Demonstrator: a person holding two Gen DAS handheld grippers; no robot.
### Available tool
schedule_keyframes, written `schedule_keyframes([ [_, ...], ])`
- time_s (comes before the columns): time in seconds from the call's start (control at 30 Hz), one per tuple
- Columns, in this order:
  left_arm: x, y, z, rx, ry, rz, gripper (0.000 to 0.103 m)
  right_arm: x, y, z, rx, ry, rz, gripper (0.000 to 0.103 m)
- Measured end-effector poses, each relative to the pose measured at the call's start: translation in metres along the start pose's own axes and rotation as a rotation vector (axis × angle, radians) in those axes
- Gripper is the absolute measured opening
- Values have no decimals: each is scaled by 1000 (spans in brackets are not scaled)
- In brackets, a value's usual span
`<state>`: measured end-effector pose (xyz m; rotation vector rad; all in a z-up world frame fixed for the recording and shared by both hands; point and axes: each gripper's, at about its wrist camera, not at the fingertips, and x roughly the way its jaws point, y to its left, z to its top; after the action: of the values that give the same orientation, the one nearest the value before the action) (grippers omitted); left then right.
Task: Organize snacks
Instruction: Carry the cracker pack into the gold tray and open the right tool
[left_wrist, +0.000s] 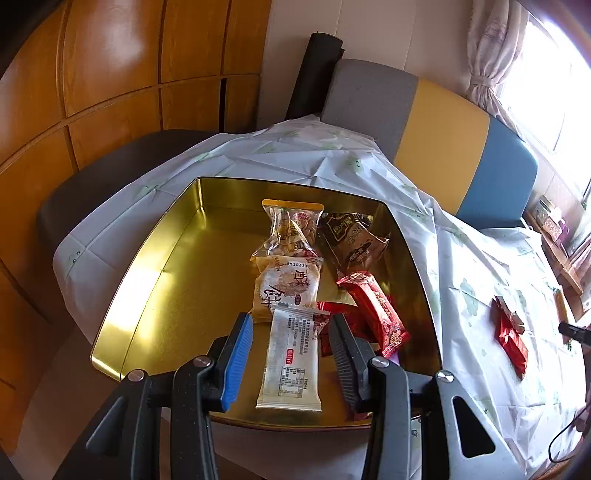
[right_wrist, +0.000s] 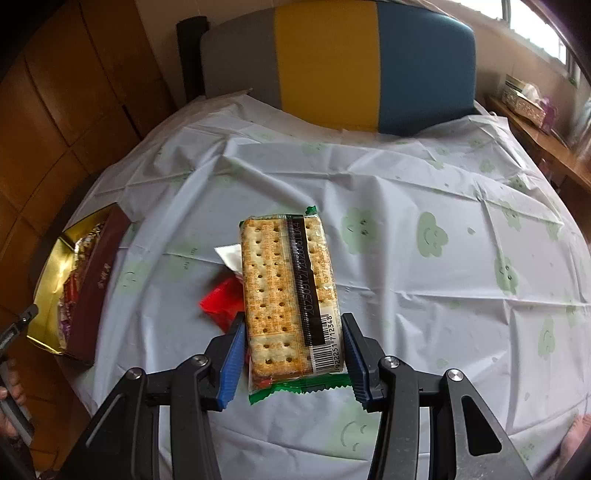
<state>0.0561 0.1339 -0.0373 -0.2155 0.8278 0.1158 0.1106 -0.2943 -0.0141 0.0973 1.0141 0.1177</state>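
An open gold tin (left_wrist: 147, 258) on the table holds several snack packets: peanuts (left_wrist: 293, 229), a brown packet (left_wrist: 356, 240), a round biscuit (left_wrist: 288, 286) and red packets (left_wrist: 376, 314). A white packet (left_wrist: 290, 362) lies flat on the tin floor between the fingers of my left gripper (left_wrist: 291, 321), which stands open above it, its pads clear of the packet. My right gripper (right_wrist: 293, 317) is shut on a clear, green-ended cracker packet (right_wrist: 284, 280), held up above the tablecloth. Below it on the cloth lie a red packet (right_wrist: 221, 302) and a white one (right_wrist: 231, 256). The tin (right_wrist: 48, 266) is at the far left in the right wrist view.
A pale tablecloth (right_wrist: 406, 258) with green smiley prints covers the round table. A grey, yellow and blue chair back (right_wrist: 332, 62) stands behind it, and wooden cabinets (left_wrist: 110, 92) are on the left. More red packets (left_wrist: 511, 339) lie on the cloth to the right of the tin.
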Motion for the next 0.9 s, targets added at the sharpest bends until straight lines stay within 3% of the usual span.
schedule_keyframes([
  [0.5,-3,30,-5,-58,-4,38,43,25,222,8,-306,47,349,49],
  [0.9,-4,66,-4,-154,-24,85,43,58,287,-11,-375,136,390,49],
])
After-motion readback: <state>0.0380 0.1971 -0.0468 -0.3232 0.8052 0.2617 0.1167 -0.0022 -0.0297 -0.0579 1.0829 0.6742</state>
